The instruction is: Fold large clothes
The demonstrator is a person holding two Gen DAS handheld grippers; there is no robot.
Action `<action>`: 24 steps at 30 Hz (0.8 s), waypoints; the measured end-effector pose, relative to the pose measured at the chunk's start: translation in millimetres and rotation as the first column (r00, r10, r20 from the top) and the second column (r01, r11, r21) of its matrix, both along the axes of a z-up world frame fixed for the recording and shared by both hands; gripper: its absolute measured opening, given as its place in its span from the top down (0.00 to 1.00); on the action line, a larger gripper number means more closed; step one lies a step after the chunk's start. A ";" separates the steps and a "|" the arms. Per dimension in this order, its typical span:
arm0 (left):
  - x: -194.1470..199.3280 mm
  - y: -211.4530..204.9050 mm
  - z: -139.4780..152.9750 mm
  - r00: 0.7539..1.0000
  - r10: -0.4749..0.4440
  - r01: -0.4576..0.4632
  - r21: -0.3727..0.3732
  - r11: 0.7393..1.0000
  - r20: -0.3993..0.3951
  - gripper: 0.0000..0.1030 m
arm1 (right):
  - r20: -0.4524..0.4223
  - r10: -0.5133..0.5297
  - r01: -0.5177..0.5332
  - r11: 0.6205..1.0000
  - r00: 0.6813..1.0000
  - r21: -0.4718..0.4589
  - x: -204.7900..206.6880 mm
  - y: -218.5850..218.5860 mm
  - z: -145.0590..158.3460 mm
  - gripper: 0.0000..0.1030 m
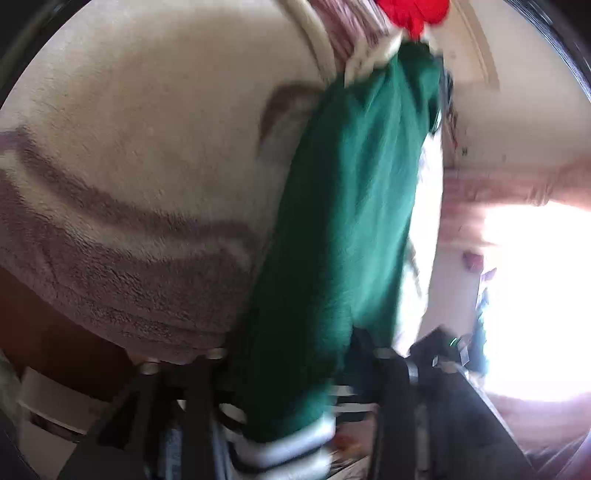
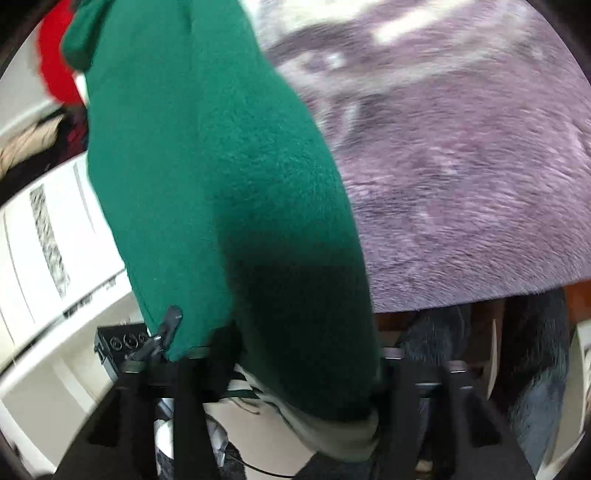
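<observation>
Garment: green fleece, runs from the top of each frame down to the bottom centre; striped white cuff at its lower end.
Left gripper: bottom centre of the left view; the garment's cuff end lies between its black fingers. Blur hides whether the pads press on the cloth, so the grip cannot be told.
Right gripper: bottom centre of the right view; the garment hangs over and between its fingers. Contact of the pads with the cloth cannot be told.
Blanket: cream and mauve plush, fills the left of the left view; in the right view it fills the upper right, mostly mauve.
Left view only: a bright window at right.
Right view only: a white cabinet at left; a black box at lower left; a small black clip on the garment's edge.
Both views: a red cloth above the garment's top end.
</observation>
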State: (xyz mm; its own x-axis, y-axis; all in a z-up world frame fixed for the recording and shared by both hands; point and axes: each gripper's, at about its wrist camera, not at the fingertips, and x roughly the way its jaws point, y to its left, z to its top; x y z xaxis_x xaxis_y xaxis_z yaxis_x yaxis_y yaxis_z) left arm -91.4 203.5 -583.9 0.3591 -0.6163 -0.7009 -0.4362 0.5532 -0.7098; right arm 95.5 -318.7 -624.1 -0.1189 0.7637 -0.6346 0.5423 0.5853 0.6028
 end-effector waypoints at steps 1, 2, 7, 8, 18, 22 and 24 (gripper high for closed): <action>-0.9 6.8 10.0 0.999 0.040 -0.040 0.003 0.999 0.023 0.30 | 0.015 -0.025 0.026 1.000 1.000 -0.007 0.5 -7.2 6.5 0.35; -6.5 16.1 18.2 0.997 0.069 -0.069 0.005 0.998 0.039 0.30 | 0.020 -0.041 0.042 0.999 0.999 -0.024 0.1 -14.8 13.5 0.32; -6.5 37.5 61.6 0.990 0.114 -0.120 0.082 0.989 0.081 0.30 | 0.053 -0.084 0.090 0.987 0.995 -0.134 -1.1 -52.9 54.3 0.27; 5.5 36.0 70.5 0.993 0.088 -0.099 0.136 0.986 0.081 0.30 | 0.068 -0.073 0.084 0.981 0.995 -0.176 5.0 -60.9 64.7 0.27; 243.6 -43.9 89.3 0.960 -0.204 0.133 0.328 0.935 0.192 0.30 | 0.317 0.074 0.063 0.914 0.945 -0.401 173.3 -72.0 130.3 0.42; 347.0 -80.3 70.8 0.943 -0.279 0.200 0.365 0.909 0.181 0.30 | 0.432 0.118 0.081 0.907 0.894 -0.414 282.4 -62.9 135.6 0.67; 386.3 -89.6 56.7 0.941 -0.298 0.220 0.379 0.899 0.160 0.30 | 0.444 0.100 0.092 0.917 0.890 -0.389 339.0 -57.6 129.9 0.66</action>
